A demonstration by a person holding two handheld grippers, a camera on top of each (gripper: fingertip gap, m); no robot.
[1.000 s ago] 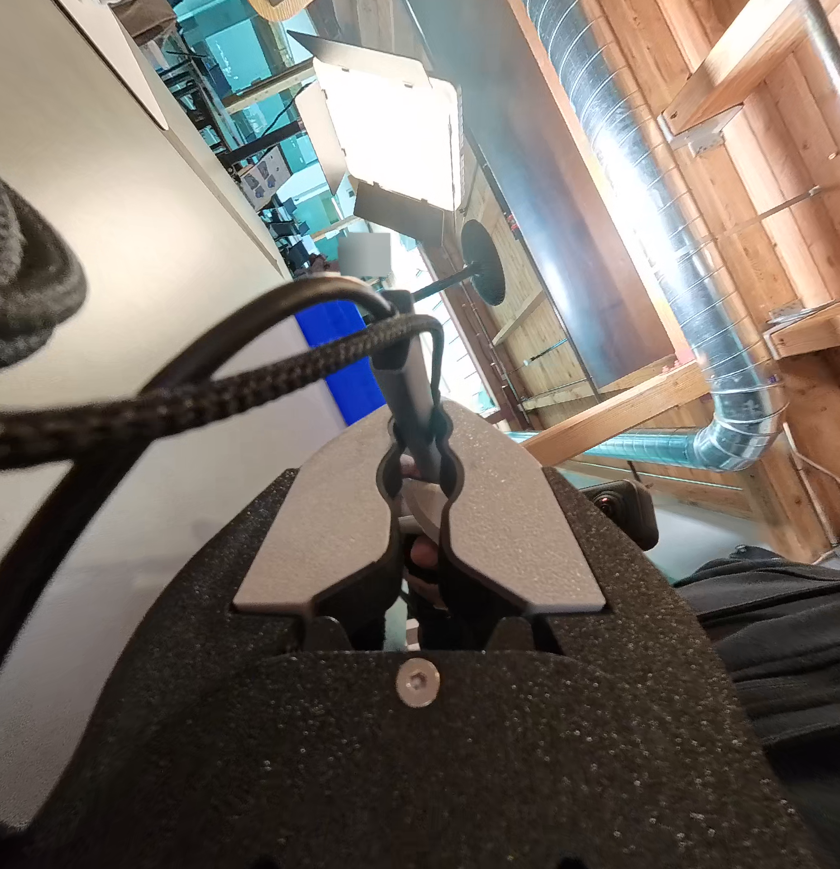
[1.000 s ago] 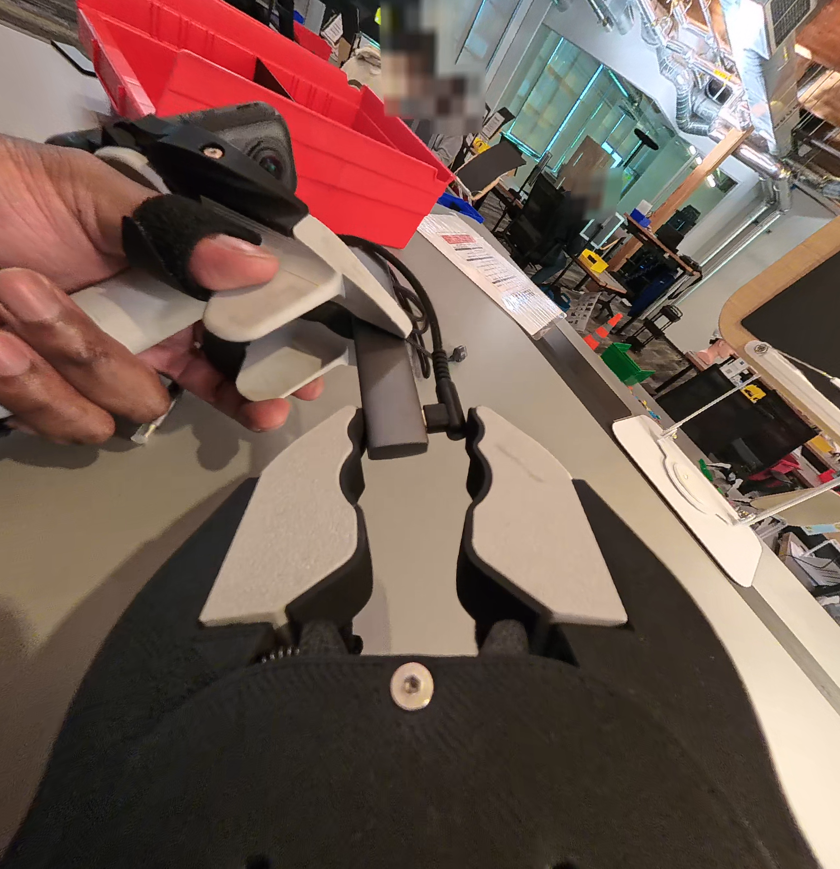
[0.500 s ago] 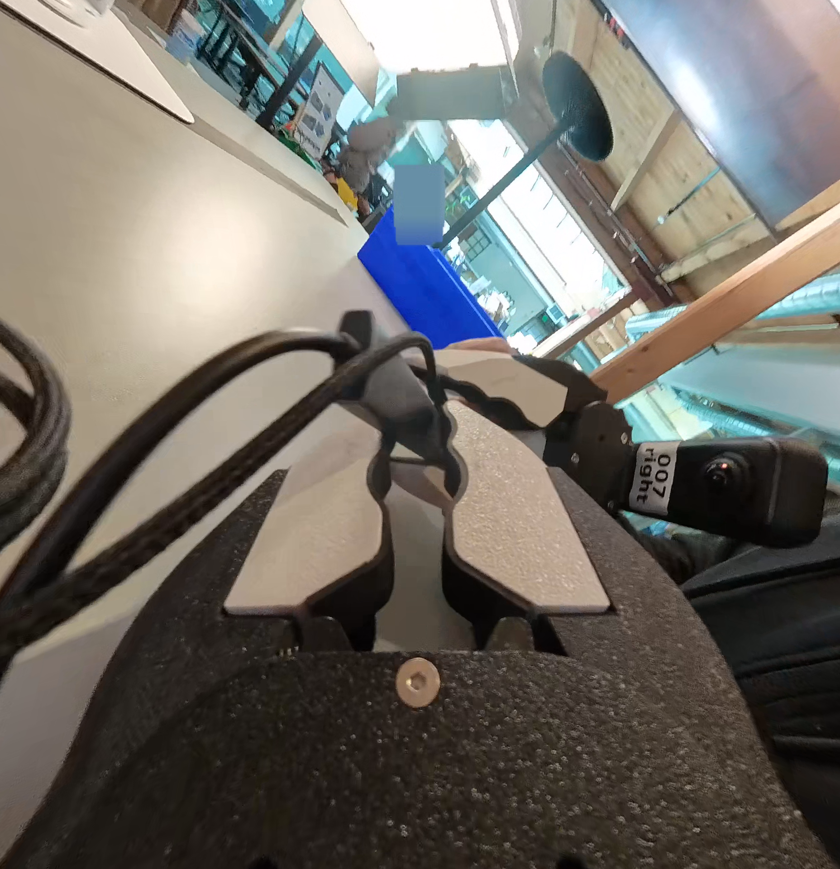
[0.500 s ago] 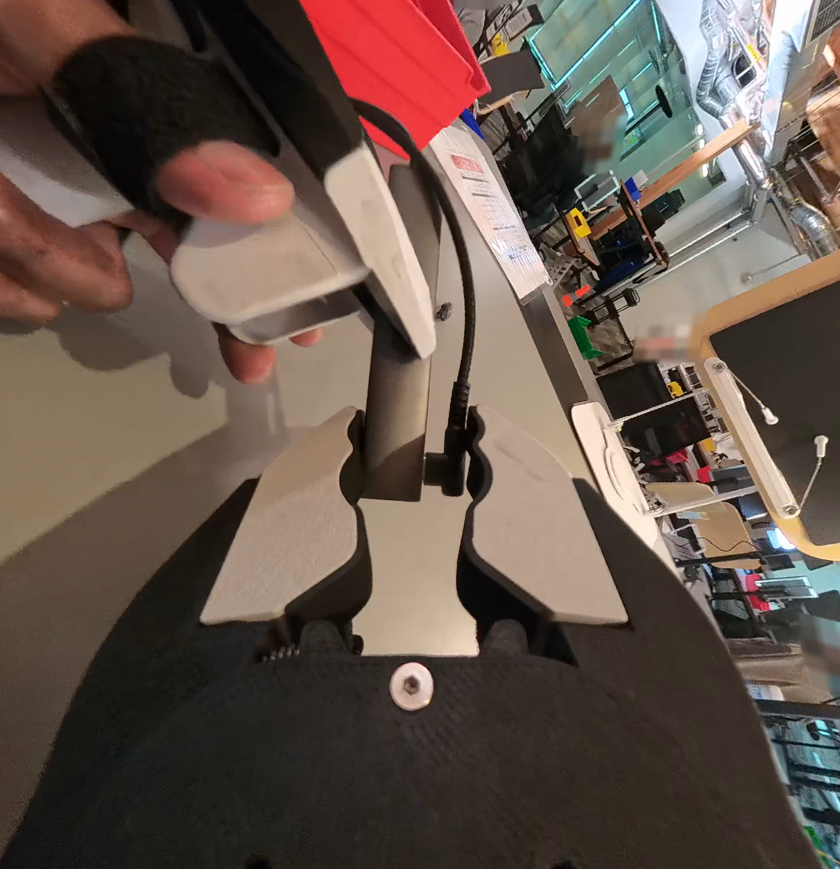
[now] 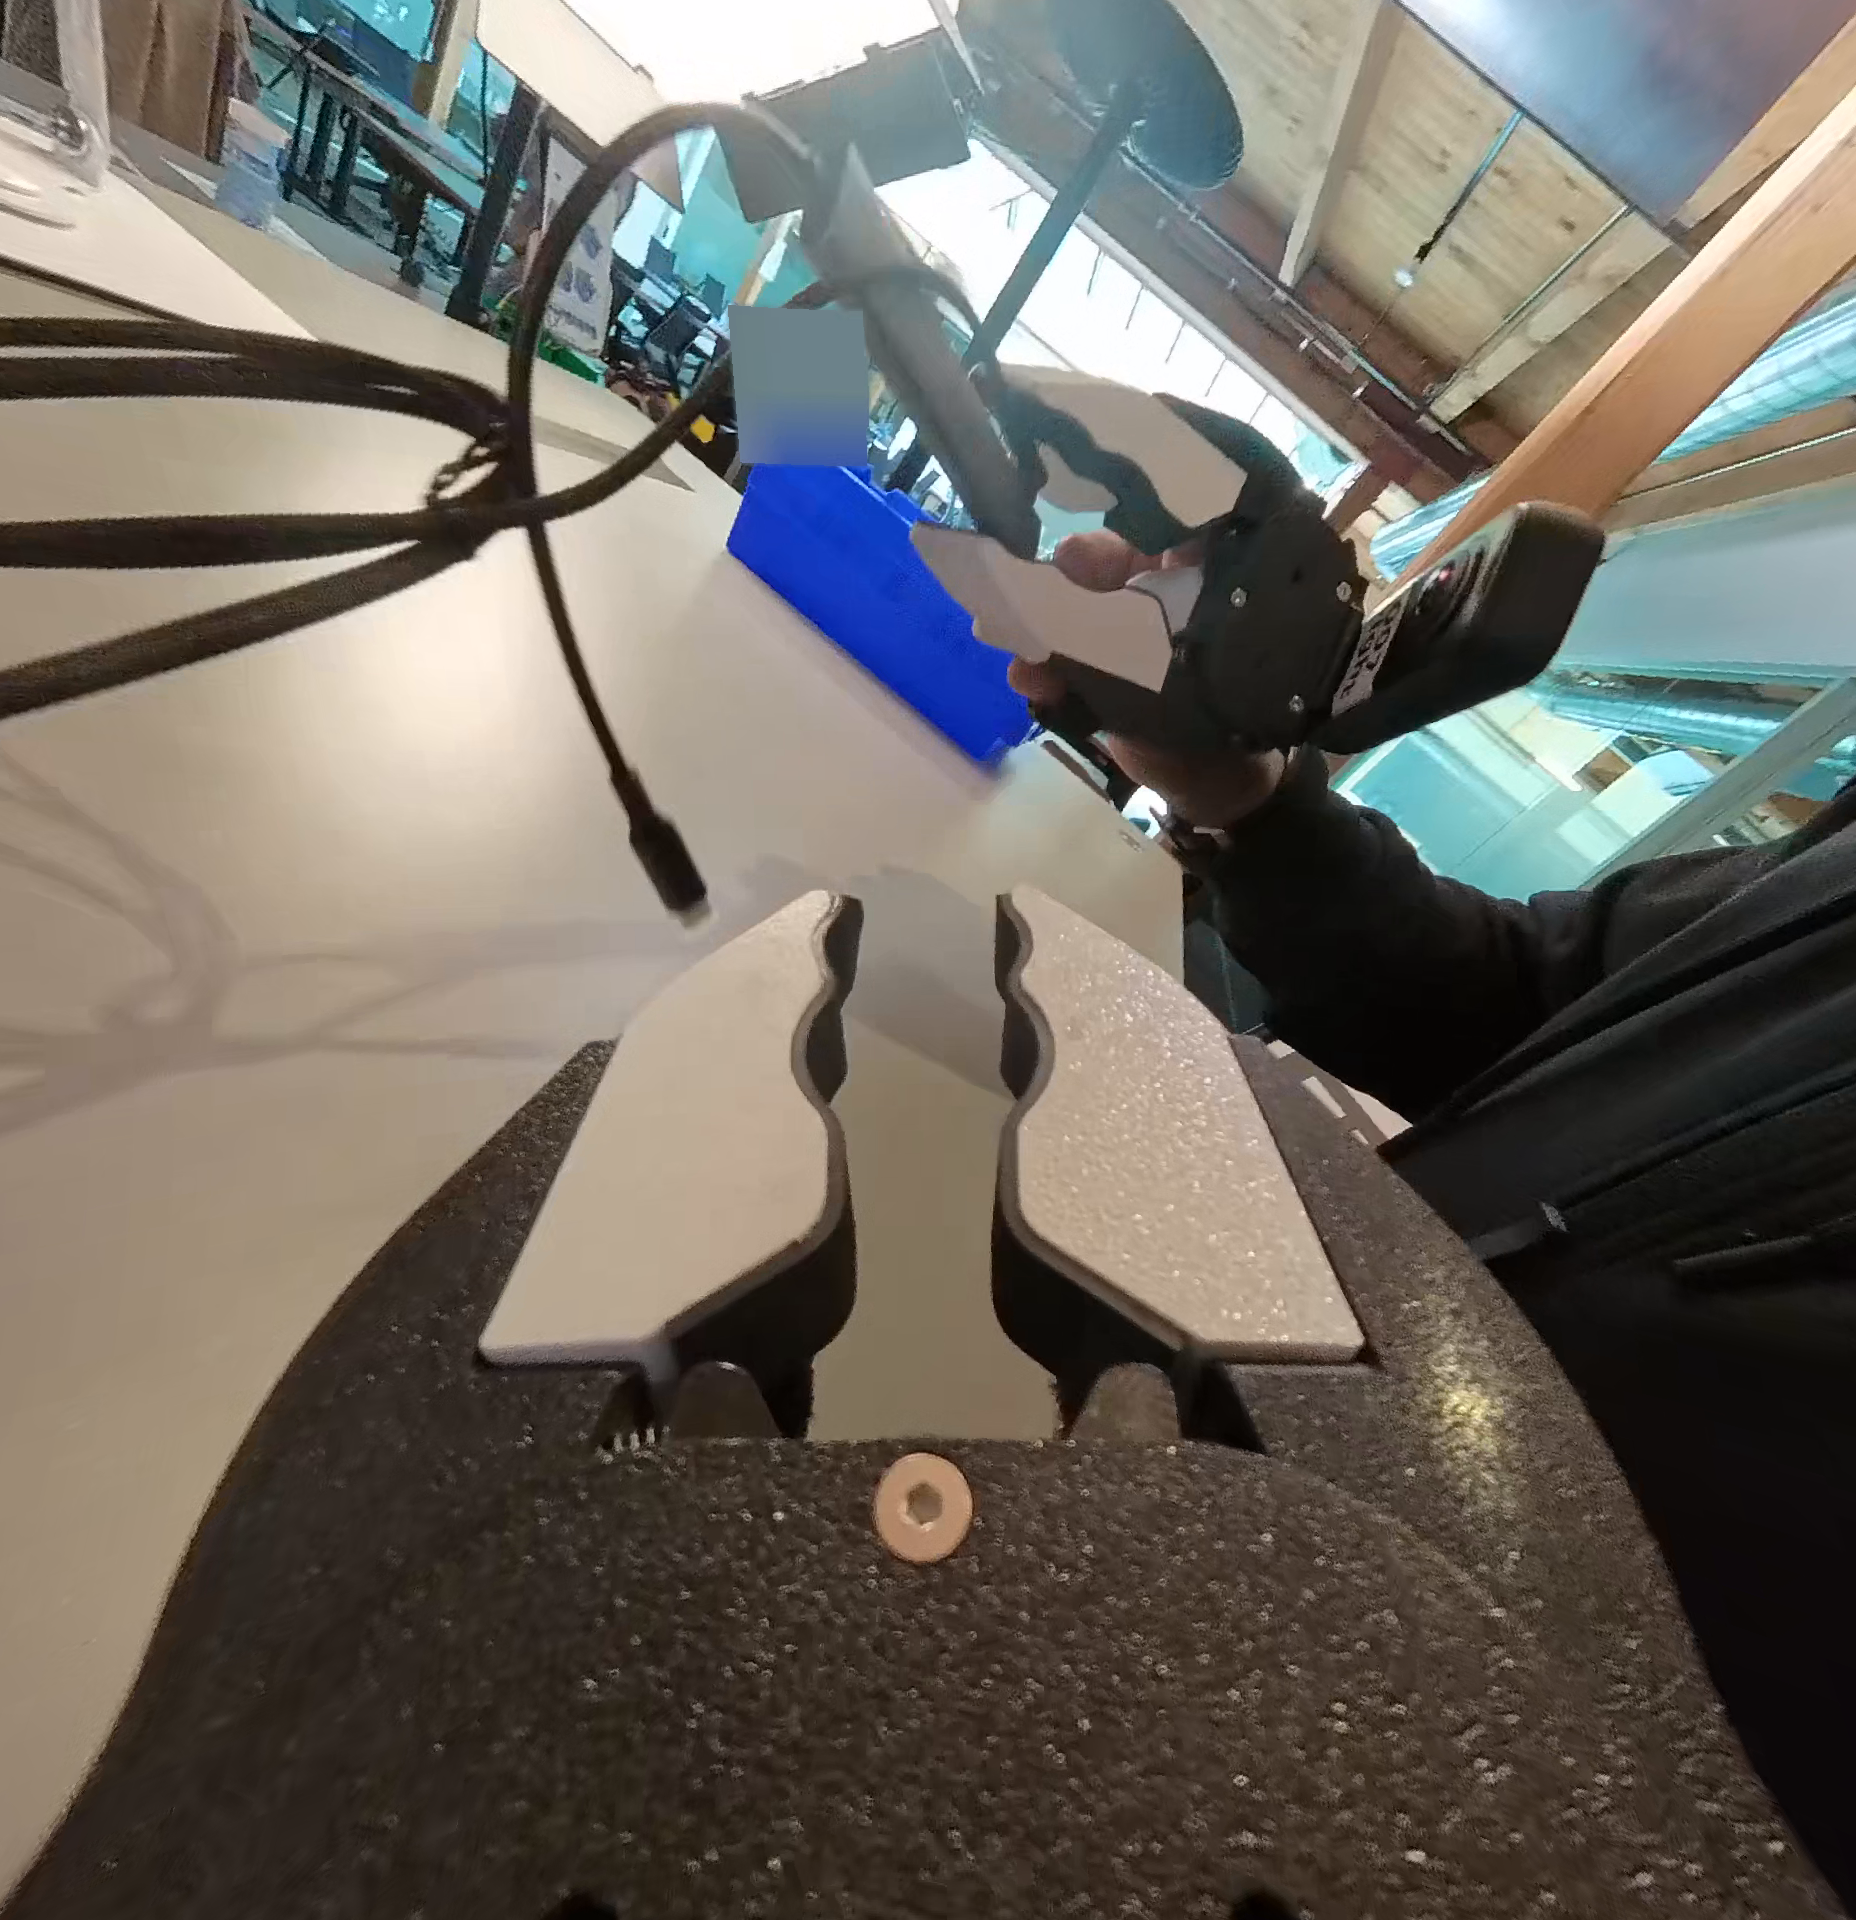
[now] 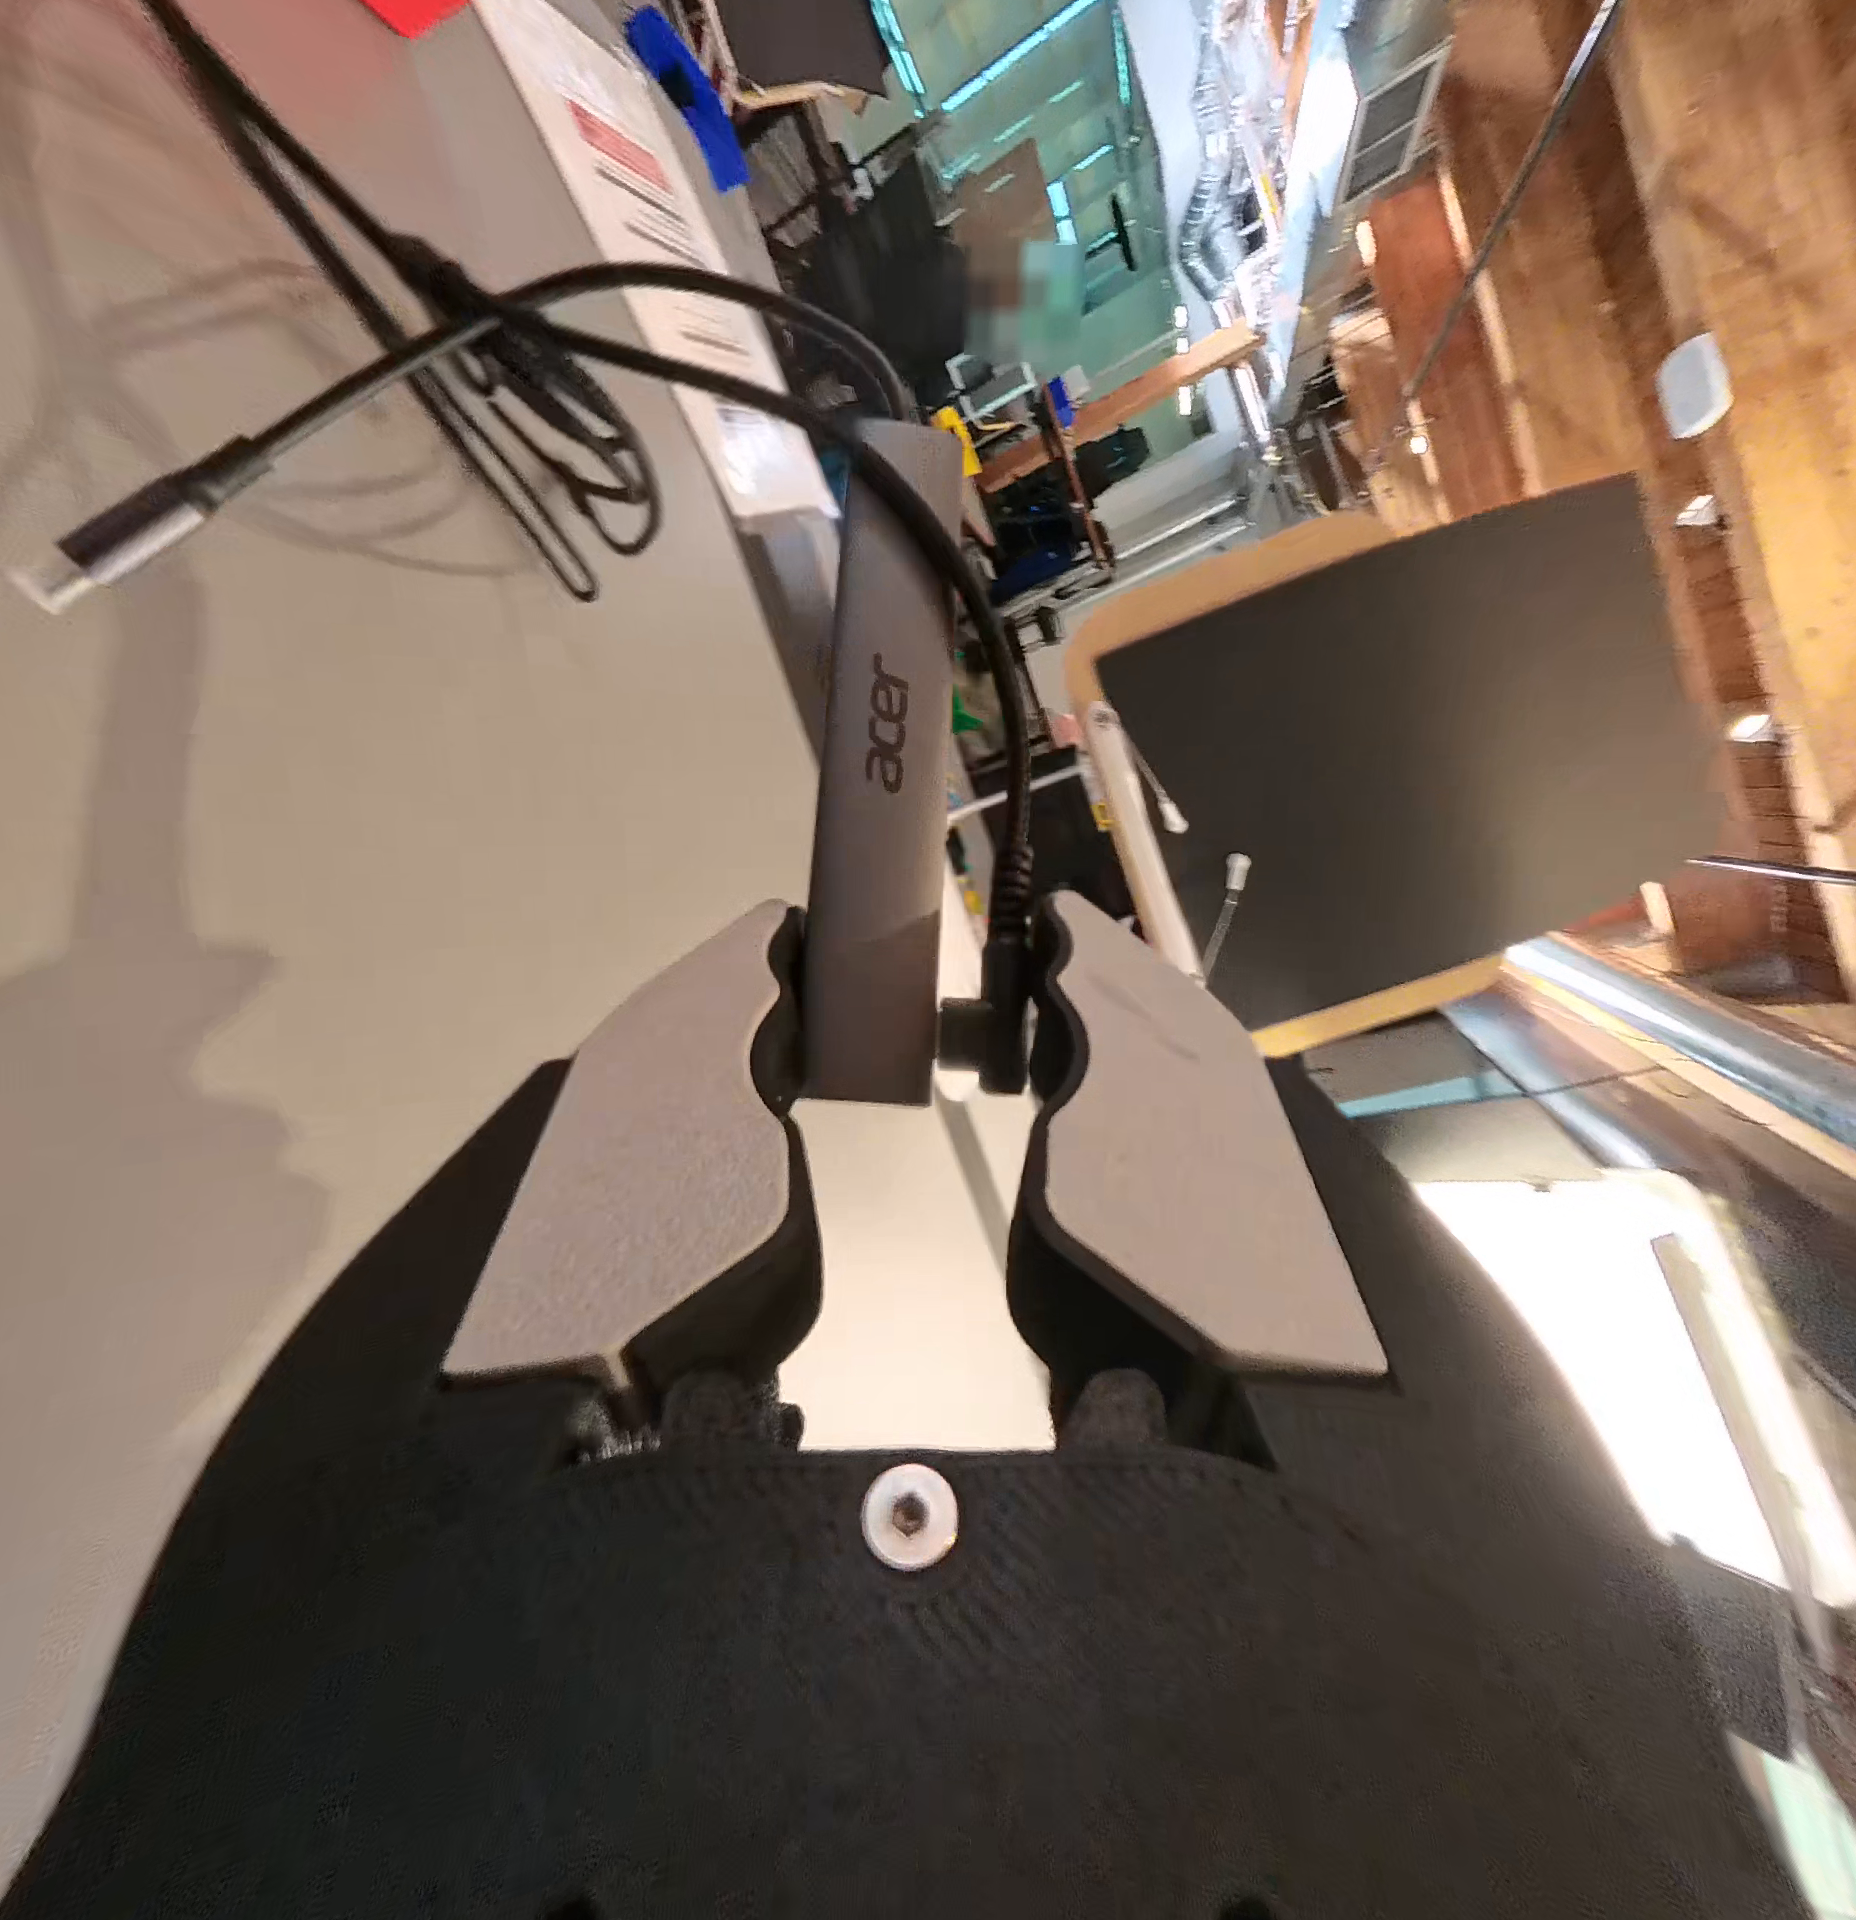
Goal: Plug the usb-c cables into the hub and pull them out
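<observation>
The right gripper (image 6: pixel 913 997) is clamped across the near end of the grey hub (image 6: pixel 882 748), one finger pressed on the hub's flat side and the other on the angled black plug (image 6: pixel 991 1023) seated in its edge, so the squeeze pins plug and body together. The hub stands raised off the grey worktop (image 6: pixel 404 831), long axis pointing away from the camera, which leaves its far ports free to reach. The left gripper (image 5: pixel 924 966) sits low over the worktop with its jaws parted and nothing between them. Just beyond its left finger, a thin black usb-c cable (image 5: pixel 550 582) loops down from the hub's far end and its connector tip (image 5: pixel 669 878) dangles free just above the surface (the hub's own lead, by the look of it). Braided cables (image 5: pixel 228 540) trail off towards the worktop's left edge. A blue bin (image 5: pixel 872 603) stands at the far edge, behind the hub. I judge the empty gripper is placed to take that hanging connector next
</observation>
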